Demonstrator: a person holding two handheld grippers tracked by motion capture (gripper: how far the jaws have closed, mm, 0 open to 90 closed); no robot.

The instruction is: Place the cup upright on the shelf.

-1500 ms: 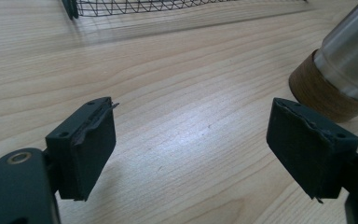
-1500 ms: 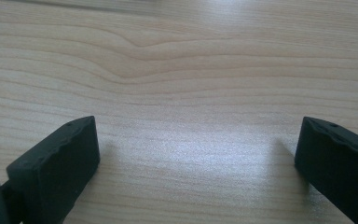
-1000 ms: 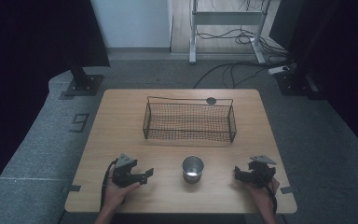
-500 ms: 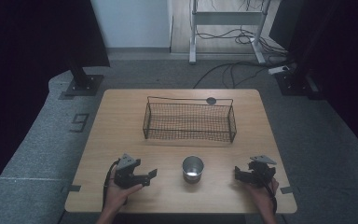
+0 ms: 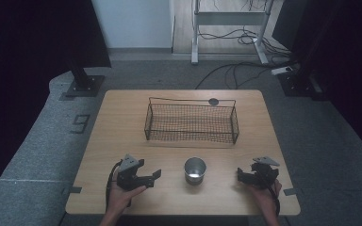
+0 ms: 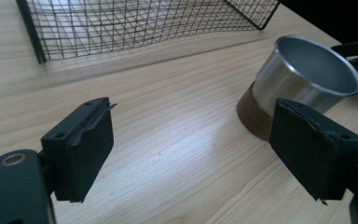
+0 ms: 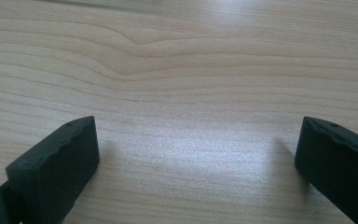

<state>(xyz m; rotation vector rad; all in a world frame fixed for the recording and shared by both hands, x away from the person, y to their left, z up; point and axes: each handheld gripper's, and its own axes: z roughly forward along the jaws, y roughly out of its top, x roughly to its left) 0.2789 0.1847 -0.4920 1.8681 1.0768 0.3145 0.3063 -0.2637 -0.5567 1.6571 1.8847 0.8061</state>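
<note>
A steel cup [image 5: 195,169] stands upright near the table's front edge, between my two grippers. In the left gripper view the cup [image 6: 307,70] rests on a brown base, ahead and to the right of the jaws. My left gripper [image 5: 154,176] points toward the cup from its left, a short way off; its jaws [image 6: 193,112] stand apart with only bare wood between them. My right gripper [image 5: 240,175] sits to the cup's right, open over bare tabletop [image 7: 198,126]. Each gripper is held by a hand.
A black wire basket [image 5: 191,123] stands at the middle back of the wooden table [image 5: 122,127], its near wall in the left gripper view [image 6: 121,23]. A small dark disc [image 5: 213,101] lies behind it. Floor cables and dark stands surround the table.
My left gripper has lifted a little and edged toward the cup. The right gripper, cup and basket have stayed put.
</note>
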